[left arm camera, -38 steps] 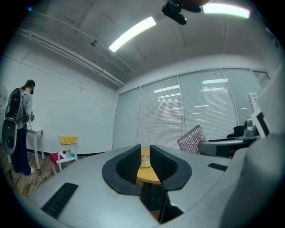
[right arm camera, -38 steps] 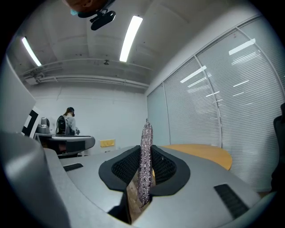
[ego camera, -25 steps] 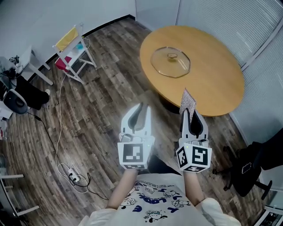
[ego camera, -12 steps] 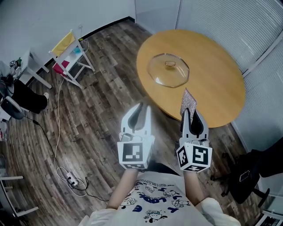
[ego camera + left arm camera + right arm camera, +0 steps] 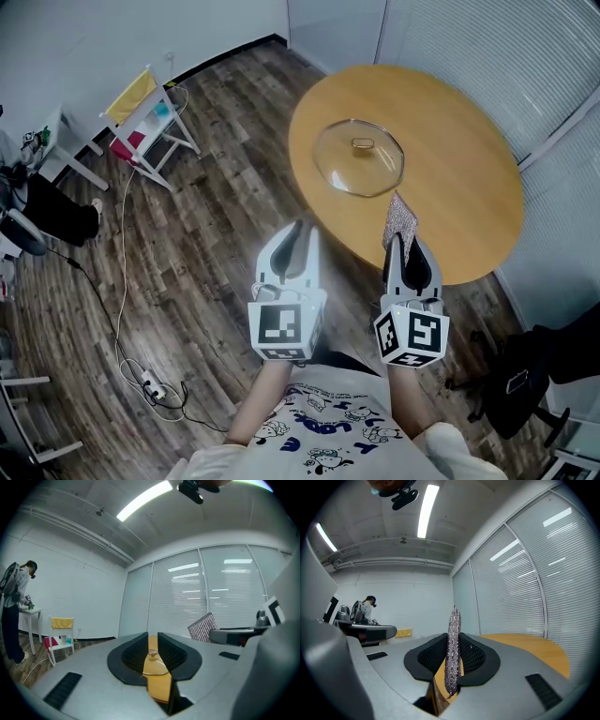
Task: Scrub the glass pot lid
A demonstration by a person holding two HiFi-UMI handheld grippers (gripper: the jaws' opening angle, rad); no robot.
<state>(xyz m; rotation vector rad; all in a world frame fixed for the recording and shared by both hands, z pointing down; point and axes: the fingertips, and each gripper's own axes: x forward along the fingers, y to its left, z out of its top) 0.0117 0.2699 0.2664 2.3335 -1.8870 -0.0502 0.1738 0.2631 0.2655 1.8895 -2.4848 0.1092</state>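
Near the surface [image 5: 469, 187] with the glass pot lid [image 5: 359, 157], a scrubber [image 5: 399, 217] is clamped by the right gripper [image 5: 402, 240]; the left gripper [image 5: 299, 227] is held narrowly apart.

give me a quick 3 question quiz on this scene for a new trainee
1. Fill in the blank: the left gripper has its jaws slightly apart, with ____ between them.
2. Multiple choice: the sparkly scrub pad is clamped in A) the left gripper, B) the right gripper, C) neither.
3. True or false: the glass pot lid lies knob-up on the round table.

Key: 1. nothing; 2. B; 3. true.
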